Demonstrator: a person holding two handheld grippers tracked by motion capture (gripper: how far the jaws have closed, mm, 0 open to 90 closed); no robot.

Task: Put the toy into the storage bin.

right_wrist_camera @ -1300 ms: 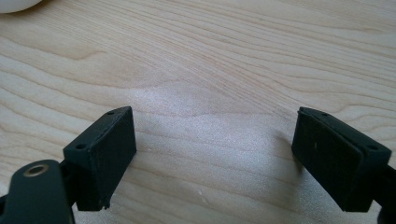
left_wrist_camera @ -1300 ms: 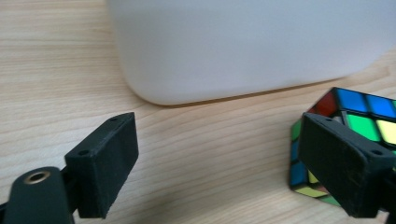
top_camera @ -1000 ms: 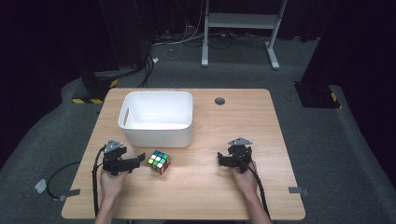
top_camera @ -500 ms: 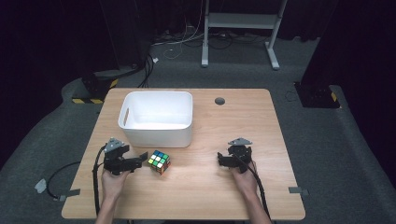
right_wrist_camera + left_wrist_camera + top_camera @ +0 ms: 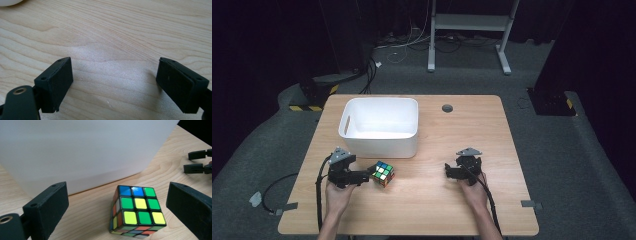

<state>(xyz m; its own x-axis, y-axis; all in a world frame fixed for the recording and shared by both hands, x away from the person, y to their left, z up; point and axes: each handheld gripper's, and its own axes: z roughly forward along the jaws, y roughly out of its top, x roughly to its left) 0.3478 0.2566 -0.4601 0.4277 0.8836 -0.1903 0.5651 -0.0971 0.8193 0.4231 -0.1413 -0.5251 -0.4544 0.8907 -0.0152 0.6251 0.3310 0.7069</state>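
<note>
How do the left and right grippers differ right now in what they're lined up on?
The left gripper has the puzzle cube between its open jaws, apparently not yet touched; the right gripper has only bare table between its jaws. The left gripper sits close to the white bin; the right gripper sits out in the open, away from both bin and cube. Both are open, low over the table, and point inward toward each other.

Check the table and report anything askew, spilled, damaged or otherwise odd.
Nothing stands out. The puzzle cube sits flat on the table, scrambled but whole, between the open jaws of the left gripper. The white bin stands upright beside it. The right gripper rests open over bare wood. No spills or damage are visible.
</note>
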